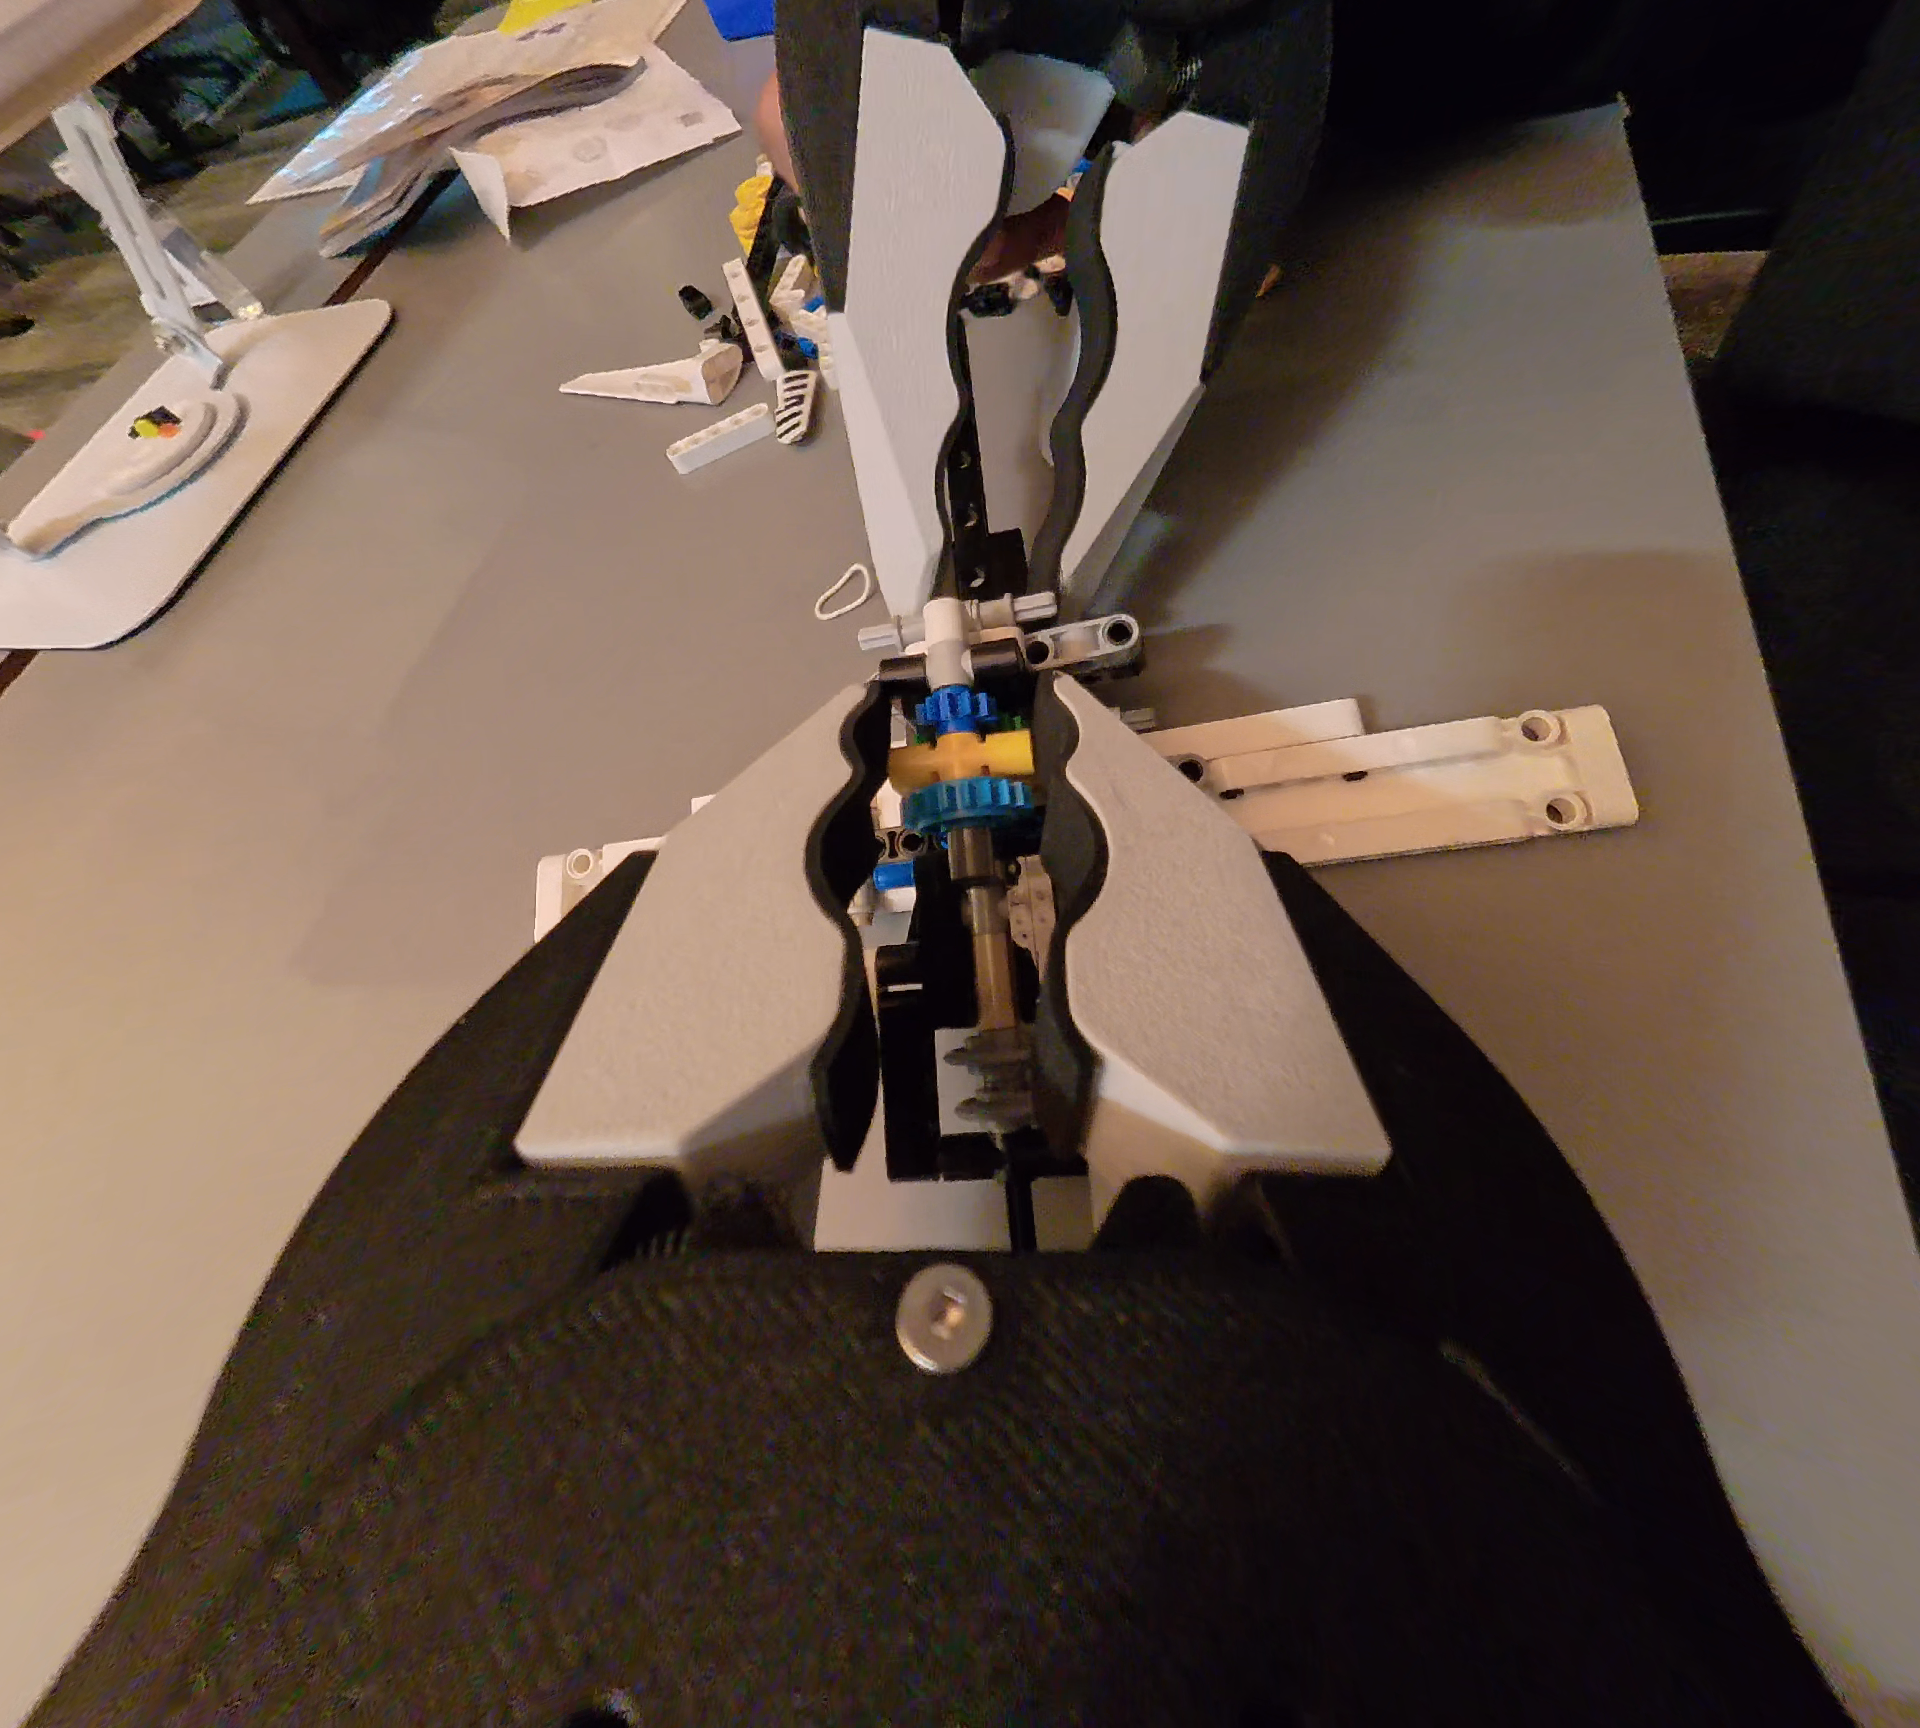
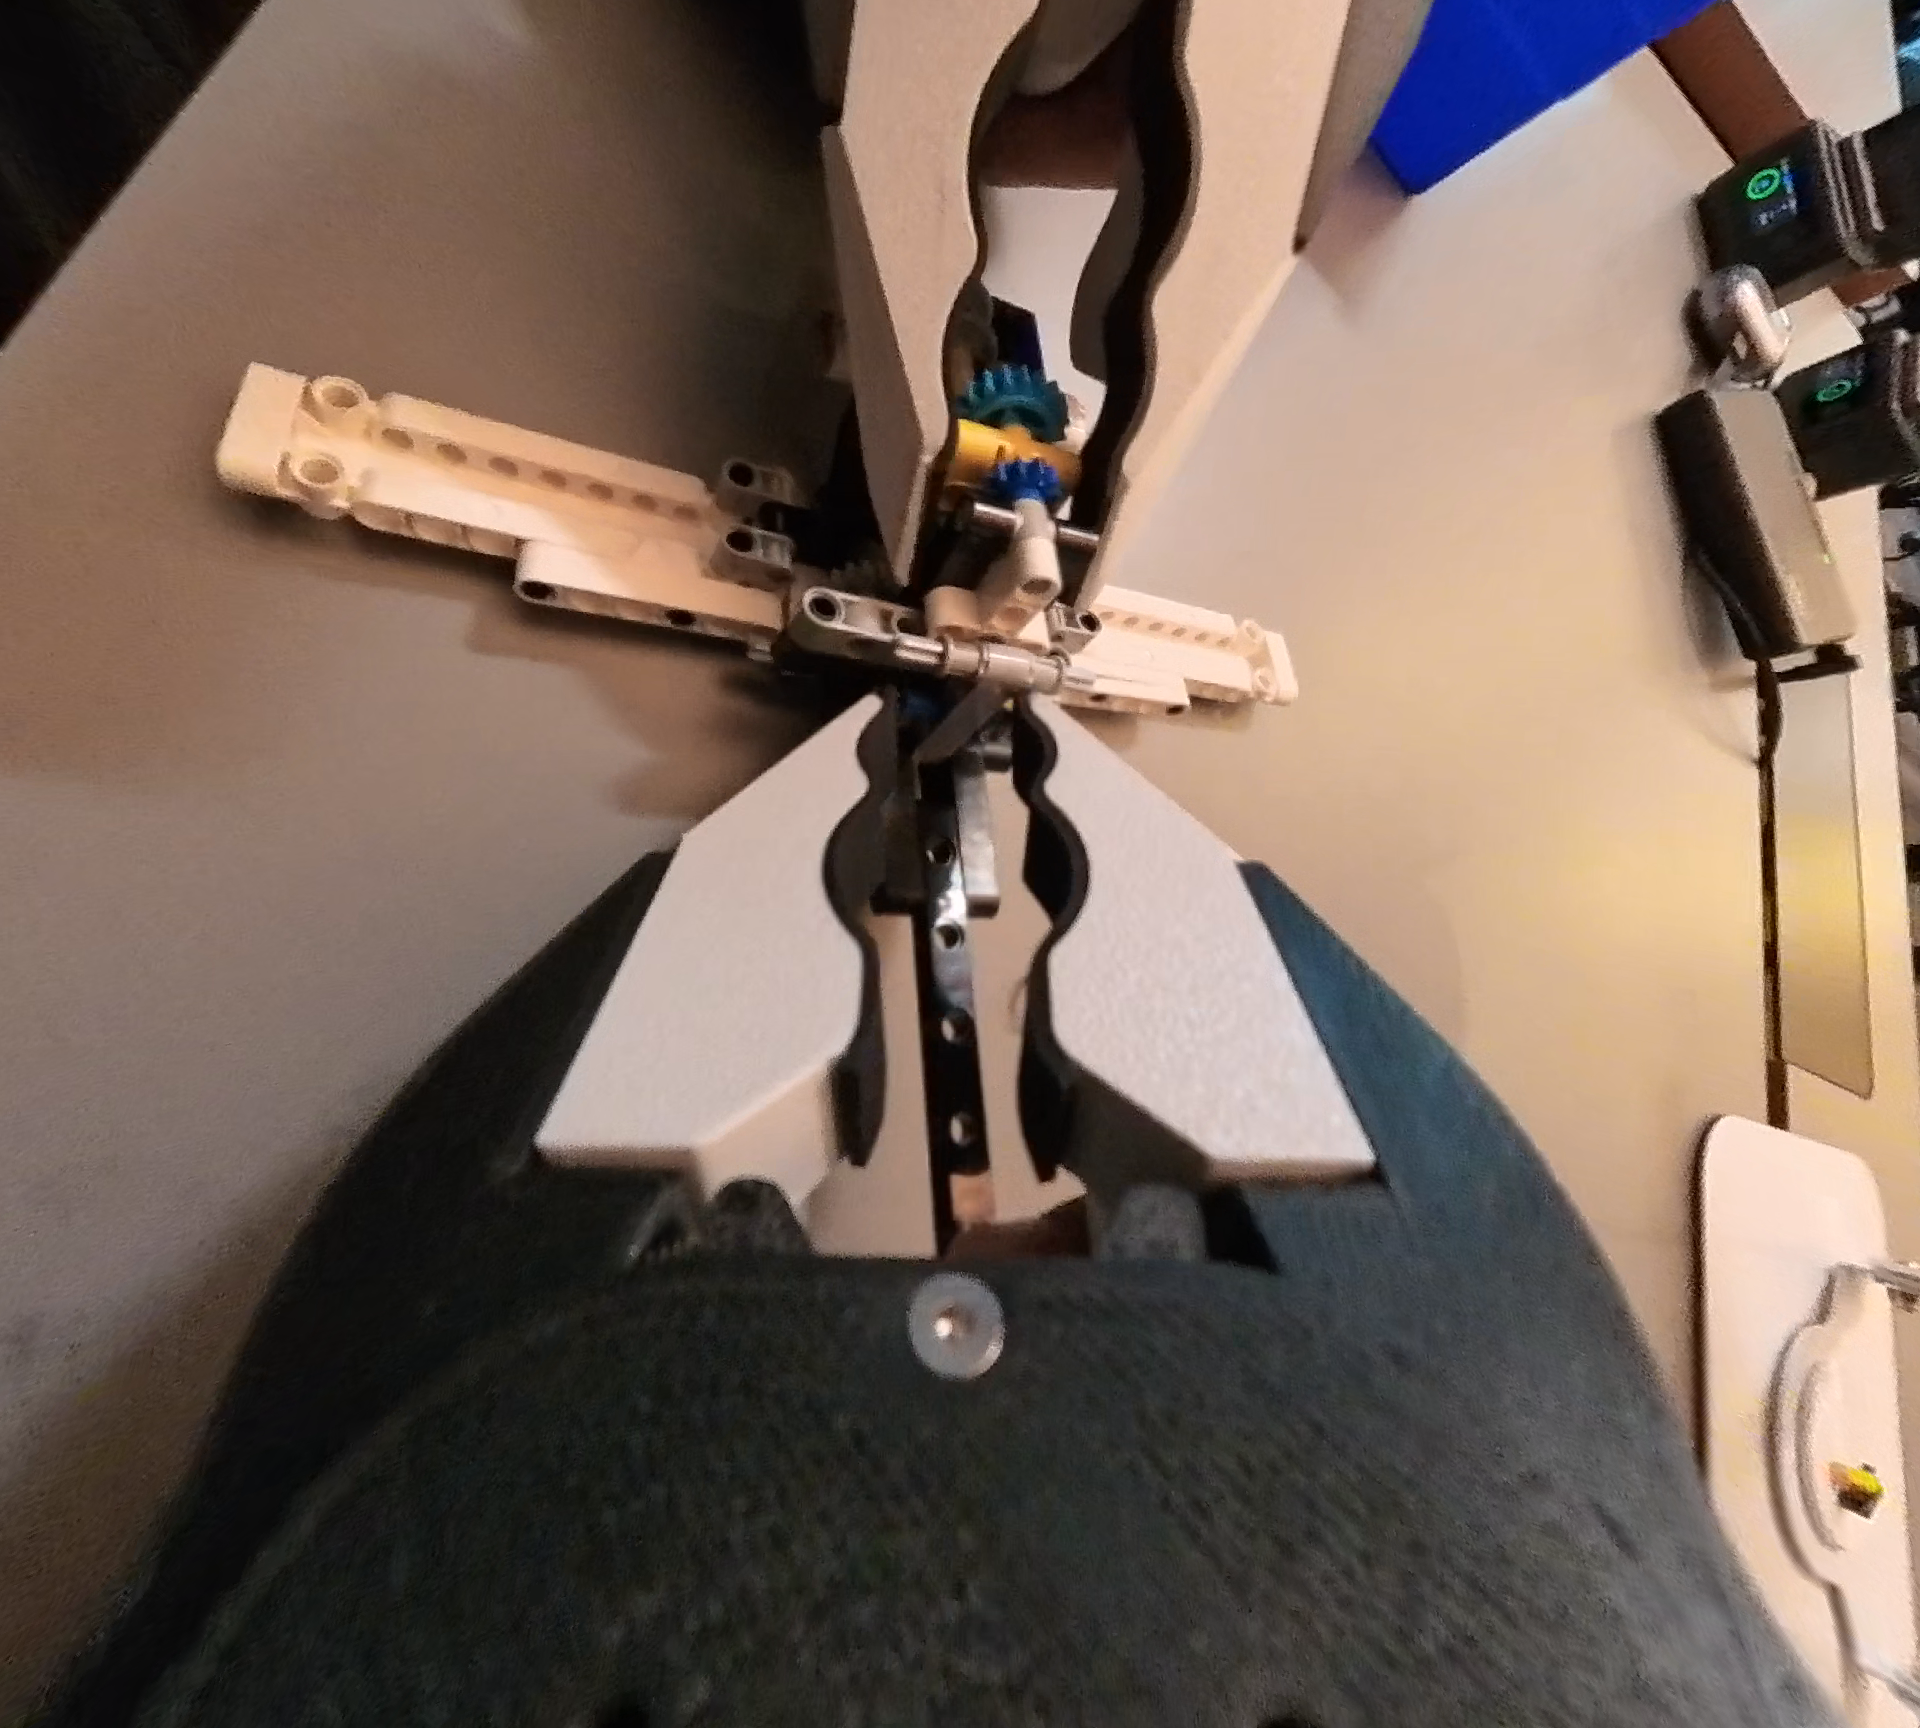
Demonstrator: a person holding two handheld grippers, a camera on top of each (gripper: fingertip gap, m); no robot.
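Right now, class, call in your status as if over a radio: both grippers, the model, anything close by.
Left gripper clamped on brick model's geared core. Right gripper around its black beam, grip unclear. White wings on table. Loose parts behind.

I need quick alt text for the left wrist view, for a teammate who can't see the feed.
The left tongs close around a toy-brick gear assembly with blue gears and a yellow hub on a grey table. The right tongs face them from beyond, straddling a black beam. Loose white pieces lie beyond.
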